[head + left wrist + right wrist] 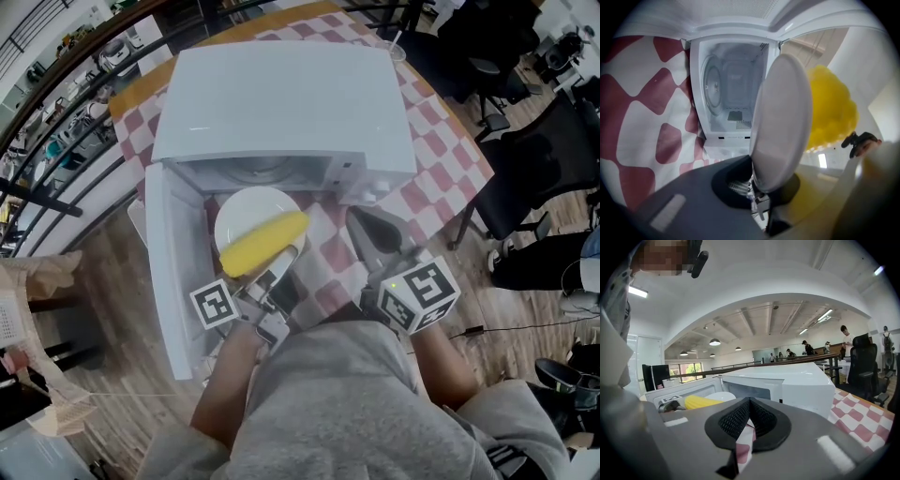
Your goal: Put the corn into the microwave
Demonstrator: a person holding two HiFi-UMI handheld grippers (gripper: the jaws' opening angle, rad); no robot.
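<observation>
A yellow corn cob (264,242) lies on a white plate (253,206). My left gripper (281,264) is shut on the plate's near rim and holds it just in front of the white microwave's (281,103) open cavity. In the left gripper view the plate (780,122) stands edge-on between the jaws, with the corn (832,112) at its right and the cavity with its turntable (733,89) straight ahead. My right gripper (375,230) hovers to the right, in front of the control panel, shut with nothing in it. Its own view shows the corn (701,402) at the left.
The microwave door (173,272) hangs open to the left. The microwave stands on a table with a red-and-white checked cloth (441,178). Black office chairs (534,159) stand past the table's right edge. People stand far off in the room (846,341).
</observation>
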